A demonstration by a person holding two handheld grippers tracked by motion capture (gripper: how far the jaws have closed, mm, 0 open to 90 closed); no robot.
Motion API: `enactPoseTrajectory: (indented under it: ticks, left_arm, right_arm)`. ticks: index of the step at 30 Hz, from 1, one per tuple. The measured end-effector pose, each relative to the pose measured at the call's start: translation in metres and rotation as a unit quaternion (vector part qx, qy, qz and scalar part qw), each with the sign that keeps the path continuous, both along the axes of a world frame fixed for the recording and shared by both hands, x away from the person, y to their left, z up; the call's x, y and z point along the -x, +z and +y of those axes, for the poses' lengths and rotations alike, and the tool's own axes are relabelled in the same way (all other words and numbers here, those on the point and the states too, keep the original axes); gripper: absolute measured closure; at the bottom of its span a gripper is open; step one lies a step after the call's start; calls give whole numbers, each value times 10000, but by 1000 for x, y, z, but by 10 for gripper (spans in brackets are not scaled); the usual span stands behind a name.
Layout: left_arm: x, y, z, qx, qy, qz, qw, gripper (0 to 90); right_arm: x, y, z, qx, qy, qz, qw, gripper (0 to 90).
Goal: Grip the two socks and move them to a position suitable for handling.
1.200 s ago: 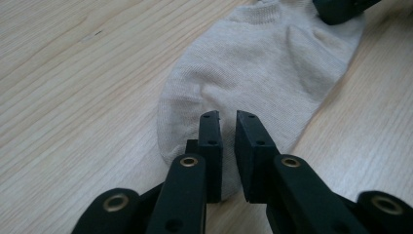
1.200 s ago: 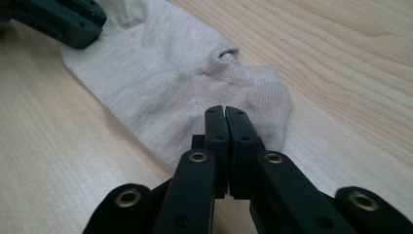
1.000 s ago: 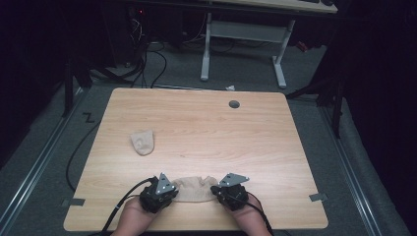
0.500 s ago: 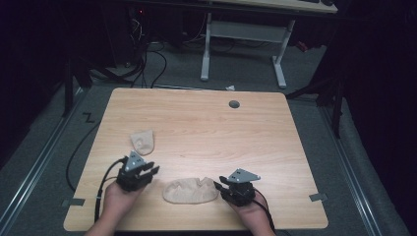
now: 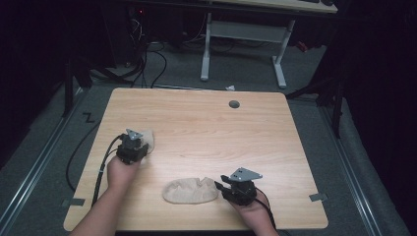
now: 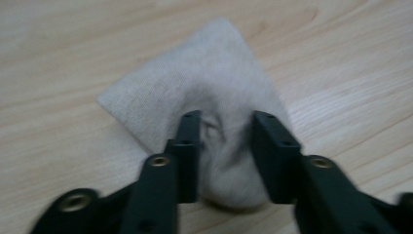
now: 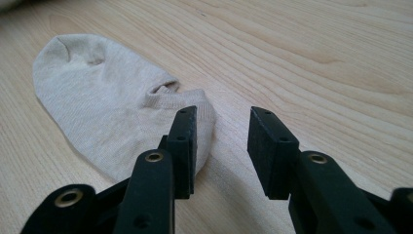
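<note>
1. Item in hand: a small beige knitted sock, folded to a rough triangle (image 6: 214, 97), lies flat on the light wooden table (image 5: 206, 128) directly ahead of the left gripper (image 5: 134, 143). In the left gripper view its nearer, bunched part sits between the two black jaws.
2. Left gripper state: the jaws have just been opening and stand part open, straddling the sock. Whether the pads press the cloth cannot be told; the fabric between them looks puckered but not clamped.
3. Second item: a beige ankle sock, laid out flat with its cuff opening showing (image 7: 112, 107), rests just ahead and to the left of the right gripper (image 5: 227, 184). Its cuff edge lies at the tip of one jaw.
4. Right gripper state: the jaws have just been opening and stand moderately wide, with bare table between them; nothing is held.
5. Handling judgement: both socks appear light, soft and limp, not fragile. They will drape and fold when lifted and may slide on the smooth wood.
6. Recommended hold: pinch a doubled edge or the ribbed cuff, where the cloth is thickest, with the jaws pressed low against the table.
</note>
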State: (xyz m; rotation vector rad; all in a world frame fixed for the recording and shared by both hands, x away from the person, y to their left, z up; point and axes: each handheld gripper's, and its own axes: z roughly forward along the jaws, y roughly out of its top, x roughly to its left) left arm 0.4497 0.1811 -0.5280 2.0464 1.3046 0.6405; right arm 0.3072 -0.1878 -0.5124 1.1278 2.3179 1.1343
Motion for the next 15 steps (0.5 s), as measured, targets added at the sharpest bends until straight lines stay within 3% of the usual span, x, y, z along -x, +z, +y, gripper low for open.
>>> enactPoseTrajectory:
  ticks: [1, 4, 9, 11, 15]
  left_arm:
    - [1, -1, 0, 43, 7, -30, 10000, 786]
    - [4, 0, -4, 228, -124, 61, 9996, 819]
    - [21, 1, -35, 375, -713, 153, 9966, 820]
    - [28, 1, -52, 428, -1030, 203, 9935, 820]
    - [42, 5, -90, 366, -1677, 365, 9845, 817]
  right_arm:
    - [0, 0, 0, -10, 0, 9, 10000, 641]
    - [0, 1, -2, -35, -6, 0, 10000, 640]
    - [0, 2, -3, -122, 7, -3, 9999, 627]
    - [0, 2, -2, -123, 33, -16, 9999, 624]
    - [0, 2, -1, -115, 46, -25, 9999, 618]
